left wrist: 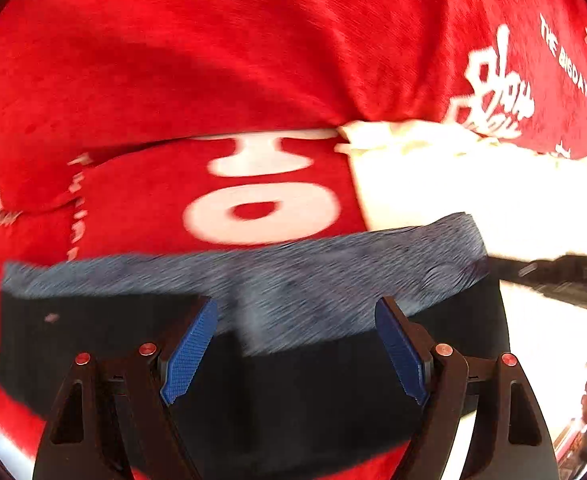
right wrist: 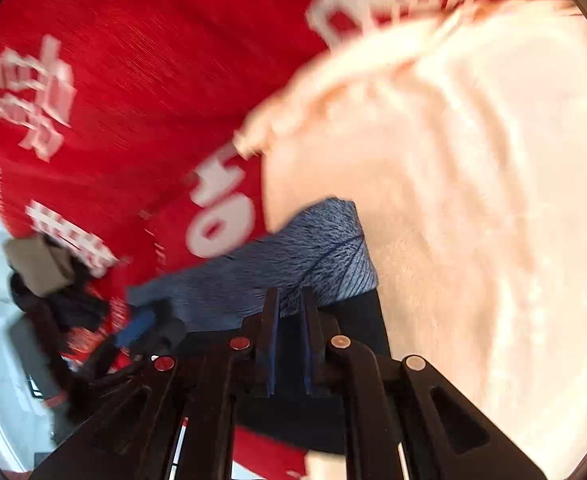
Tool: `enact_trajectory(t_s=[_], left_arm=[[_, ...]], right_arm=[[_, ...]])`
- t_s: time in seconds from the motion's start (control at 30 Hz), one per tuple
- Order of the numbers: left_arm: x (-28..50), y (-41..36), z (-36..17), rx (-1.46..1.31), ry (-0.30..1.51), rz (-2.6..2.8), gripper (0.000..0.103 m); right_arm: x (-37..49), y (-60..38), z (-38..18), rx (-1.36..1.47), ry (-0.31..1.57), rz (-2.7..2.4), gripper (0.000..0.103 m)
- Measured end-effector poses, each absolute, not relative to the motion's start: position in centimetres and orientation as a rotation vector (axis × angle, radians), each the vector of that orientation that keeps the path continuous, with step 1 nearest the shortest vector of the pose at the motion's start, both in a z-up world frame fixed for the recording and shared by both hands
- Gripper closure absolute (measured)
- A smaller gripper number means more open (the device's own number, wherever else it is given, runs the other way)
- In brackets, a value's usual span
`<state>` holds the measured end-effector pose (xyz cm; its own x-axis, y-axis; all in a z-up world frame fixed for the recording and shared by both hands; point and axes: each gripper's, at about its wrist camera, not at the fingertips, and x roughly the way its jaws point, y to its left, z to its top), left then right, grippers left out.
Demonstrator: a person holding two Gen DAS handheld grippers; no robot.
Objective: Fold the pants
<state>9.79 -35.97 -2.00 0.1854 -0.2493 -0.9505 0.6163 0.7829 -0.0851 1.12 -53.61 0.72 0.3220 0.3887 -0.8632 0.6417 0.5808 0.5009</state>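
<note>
Motion blur smears the grey-blue heathered waistband of the black pants, so its knit cannot be read. Below this waistband, the black fabric is hidden behind the left gripper frame. Above it, white characters on the red printed cloth are blurred. The right gripper covers the waistband's corner; whether fabric sits between the pads cannot be told.

Red blanket with white lettering, cream towel lying on it
</note>
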Motion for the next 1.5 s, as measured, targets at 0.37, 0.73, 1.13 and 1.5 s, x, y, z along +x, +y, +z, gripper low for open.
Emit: enact_trajectory(t_s=[0.37, 0.73, 1.13, 1.5], left_arm=[[9.2, -32.4, -6.0, 0.393, 1.348, -0.498, 0.015], [6.1, -25.0, -2.8, 0.266, 1.401, -0.309, 0.015], [6.1, -18.0, -3.5, 0.274, 1.455, -0.290, 0.015], [7.3, -10.7, -4.5, 0.120, 1.511, -0.233, 0.015]], right_arm=[[-3.9, -51.4, -0.6, 1.025, 1.326, -0.141, 0.093], [-4.3, -46.6, 2.4, 0.777, 1.419, -0.101, 0.087], [0.5, -34.9, -1.0, 0.672, 1.514, -0.016, 0.065], [-1.3, -28.9, 1.8, 0.378, 1.625, 0.039, 0.059]])
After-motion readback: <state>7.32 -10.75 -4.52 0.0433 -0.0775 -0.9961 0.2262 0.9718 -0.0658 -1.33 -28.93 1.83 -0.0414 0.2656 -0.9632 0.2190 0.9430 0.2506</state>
